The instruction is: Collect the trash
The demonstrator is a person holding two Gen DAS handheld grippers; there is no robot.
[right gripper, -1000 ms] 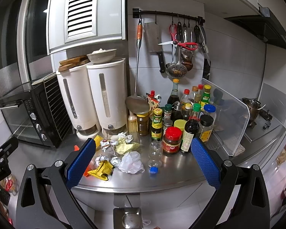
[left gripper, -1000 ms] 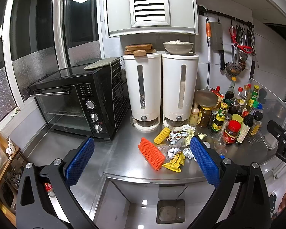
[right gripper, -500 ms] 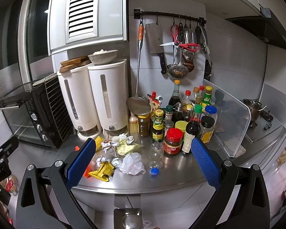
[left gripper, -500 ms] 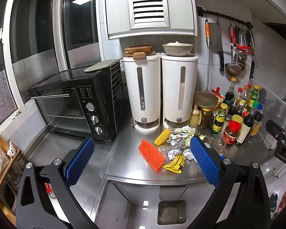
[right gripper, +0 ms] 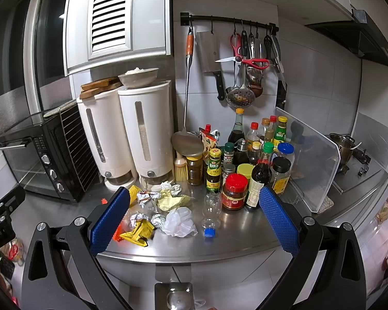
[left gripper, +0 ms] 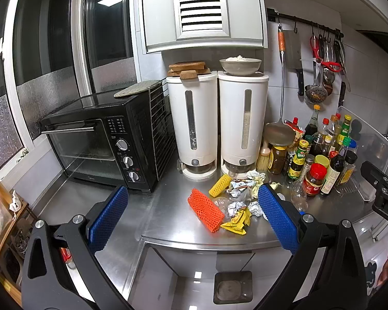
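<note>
A heap of trash lies on the steel counter (left gripper: pixel 168 214) in front of two white dispensers. It holds an orange foam net (left gripper: pixel 205 213), a yellow foam net (left gripper: pixel 219 186), yellow wrappers (left gripper: pixel 236 222), foil balls (right gripper: pixel 157 219), a crumpled white bag (right gripper: pixel 179 222), yellowish paper (right gripper: pixel 172 201), an empty clear bottle (right gripper: pixel 211 210) and its blue cap (right gripper: pixel 209 232). My left gripper (left gripper: pixel 191 217) is open, held back from the counter edge, facing the heap. My right gripper (right gripper: pixel 192 219) is open too, also short of the counter. A small bin (left gripper: pixel 232 286) stands on the floor below.
A black toaster oven (left gripper: pixel 103 144) fills the counter's left. Several sauce bottles and jars (right gripper: pixel 245 170) crowd the right behind the trash, by a clear splash guard (right gripper: pixel 310 160). Utensils hang on a wall rail (right gripper: pixel 245 51). A pot (right gripper: pixel 345 144) sits on the stove.
Both views have shifted only slightly; the counter and trash sit a little higher and closer in frame. Nothing was grasped or moved.
</note>
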